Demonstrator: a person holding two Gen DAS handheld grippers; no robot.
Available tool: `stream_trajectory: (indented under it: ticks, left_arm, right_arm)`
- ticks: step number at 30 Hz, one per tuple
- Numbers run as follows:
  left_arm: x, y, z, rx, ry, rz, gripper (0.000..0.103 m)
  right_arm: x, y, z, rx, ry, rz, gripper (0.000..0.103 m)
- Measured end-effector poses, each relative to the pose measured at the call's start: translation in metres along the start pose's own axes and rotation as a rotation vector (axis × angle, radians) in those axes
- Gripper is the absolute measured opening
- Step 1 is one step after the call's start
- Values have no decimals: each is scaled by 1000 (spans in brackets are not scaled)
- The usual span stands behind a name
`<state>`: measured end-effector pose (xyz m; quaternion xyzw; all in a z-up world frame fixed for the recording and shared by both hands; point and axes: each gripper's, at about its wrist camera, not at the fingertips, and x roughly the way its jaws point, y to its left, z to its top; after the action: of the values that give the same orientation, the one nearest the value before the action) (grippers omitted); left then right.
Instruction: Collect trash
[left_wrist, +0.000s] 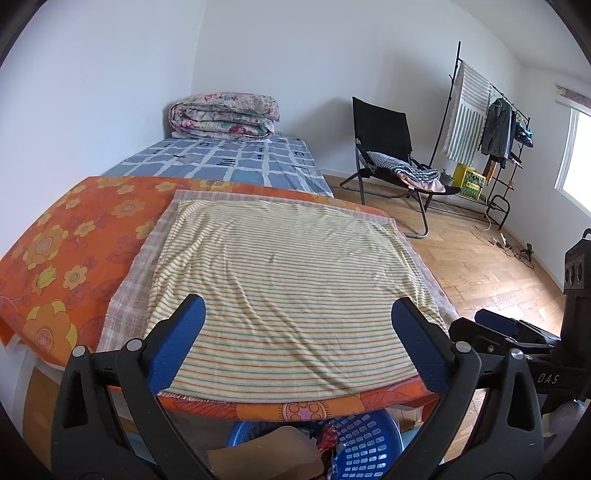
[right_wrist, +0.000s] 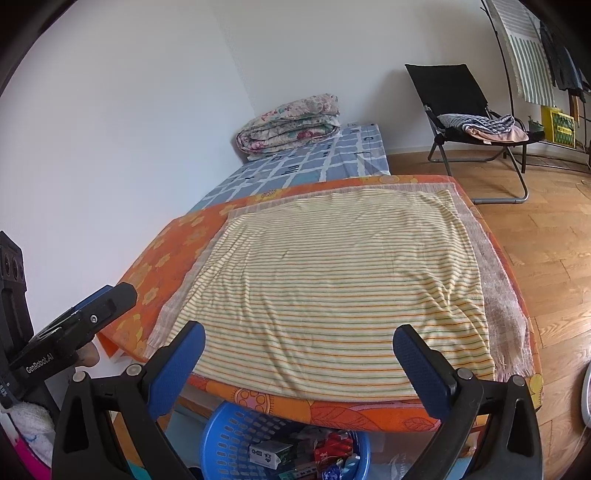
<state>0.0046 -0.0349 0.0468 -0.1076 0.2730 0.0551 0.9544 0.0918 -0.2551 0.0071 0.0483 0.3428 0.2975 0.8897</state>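
Trash (right_wrist: 295, 452) lies heaped in a blue perforated basket (right_wrist: 221, 439) on the floor just under the near edge of the table: a small white carton, red wrappers and, in the left view, a brown cardboard piece (left_wrist: 266, 450). Above it a striped yellow cloth (left_wrist: 280, 288) lies flat over an orange floral cover (left_wrist: 55, 251). Both the left gripper (left_wrist: 297, 317) and right gripper (right_wrist: 299, 343) hang over the cloth with blue pads spread wide, holding nothing. Behind stand a bed with a folded quilt (left_wrist: 223, 116) and a black chair (left_wrist: 384, 147).
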Motion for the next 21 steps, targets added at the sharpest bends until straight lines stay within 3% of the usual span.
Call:
stream_trajectory:
  ticks: [21]
  left_arm:
    - [2, 5, -6, -2, 7, 5, 102]
  right_arm:
    - [-1, -3, -1, 12, -1, -7, 103]
